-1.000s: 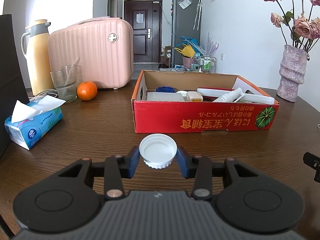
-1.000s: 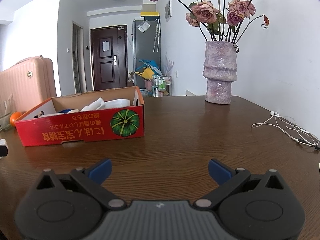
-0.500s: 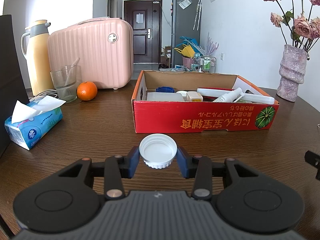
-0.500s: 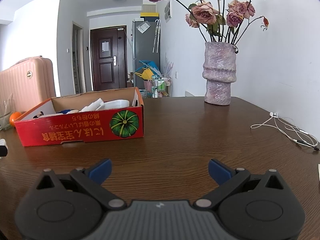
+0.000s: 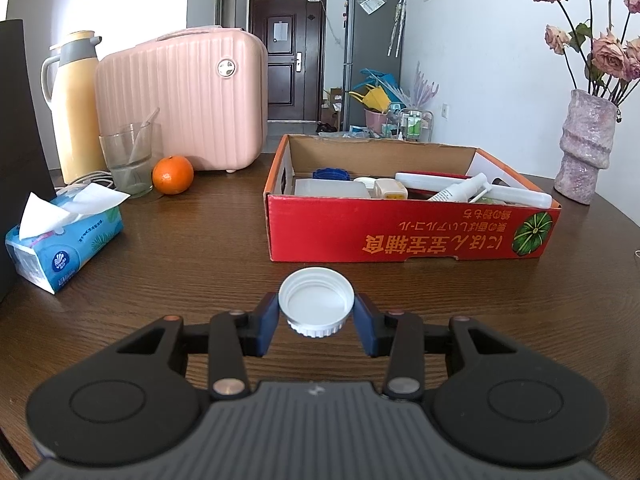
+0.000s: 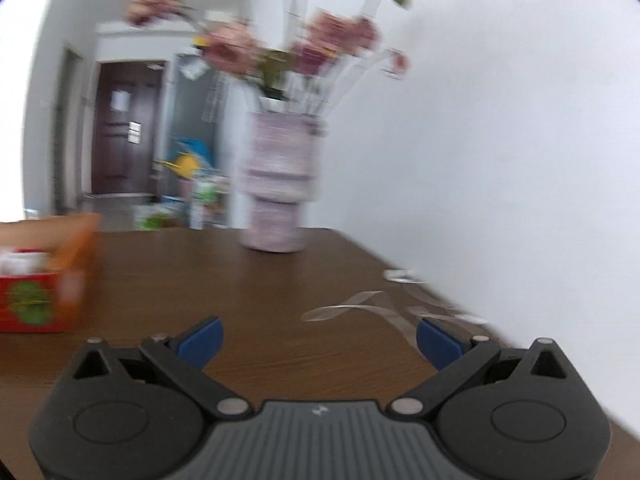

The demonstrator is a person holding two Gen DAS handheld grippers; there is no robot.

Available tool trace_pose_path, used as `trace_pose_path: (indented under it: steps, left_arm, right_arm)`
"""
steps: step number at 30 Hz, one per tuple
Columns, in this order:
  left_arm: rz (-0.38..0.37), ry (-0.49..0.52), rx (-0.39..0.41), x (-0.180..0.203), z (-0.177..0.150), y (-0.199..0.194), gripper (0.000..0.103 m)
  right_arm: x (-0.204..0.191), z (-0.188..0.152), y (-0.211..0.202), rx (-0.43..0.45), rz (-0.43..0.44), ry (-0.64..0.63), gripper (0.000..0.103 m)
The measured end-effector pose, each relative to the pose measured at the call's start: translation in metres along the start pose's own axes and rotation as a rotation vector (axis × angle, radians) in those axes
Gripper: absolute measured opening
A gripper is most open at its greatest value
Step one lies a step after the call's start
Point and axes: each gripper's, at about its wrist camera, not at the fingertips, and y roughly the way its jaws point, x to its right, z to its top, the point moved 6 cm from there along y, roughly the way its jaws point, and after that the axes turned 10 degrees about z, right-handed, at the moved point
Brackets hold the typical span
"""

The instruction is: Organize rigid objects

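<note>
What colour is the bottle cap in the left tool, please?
White; the bottle cap shows best in the left wrist view.

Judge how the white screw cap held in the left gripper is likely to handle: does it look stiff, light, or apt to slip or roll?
The white cap looks like thin moulded plastic, so probably stiff and very light. Its ribbed rim should help the left gripper, whose blue pads press its sides, though a round, shallow rim could pop out under a hard squeeze. If dropped on the table on edge, it may roll.

Left wrist view: bright, even daylight, sharp, fisheye-bowed edges, soft sheen on surface (image 5: 192, 264). Right wrist view: heavily motion-blurred; vase (image 6: 280, 184) smeared, dark corner vignetting, possibly overexposed wall.
</note>
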Motion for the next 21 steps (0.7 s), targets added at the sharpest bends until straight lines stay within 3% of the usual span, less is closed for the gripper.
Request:
trace_pose_path:
  steps: [6, 9, 12, 21]
  left_arm:
    - [0.029, -0.008, -0.022, -0.002, 0.003, 0.005, 0.042]
    - [0.049, -0.02, -0.024, -0.002, 0.007, 0.004, 0.042]
    - [0.057, -0.036, -0.025, 0.003, 0.011, 0.002, 0.042]
    - [0.05, -0.003, -0.021, 0.034, 0.02, -0.001, 0.042]
  right_arm:
    - [0.085, -0.002, 0.062, -0.11, -0.088, 0.026, 0.097]
    - [0.108, -0.006, 0.09, -0.17, -0.078, 0.031, 0.093]
    - [0.12, -0.01, 0.108, -0.205, -0.053, 0.038, 0.087]
    - [0.122, -0.018, 0.134, -0.274, 0.045, 0.042, 0.085]
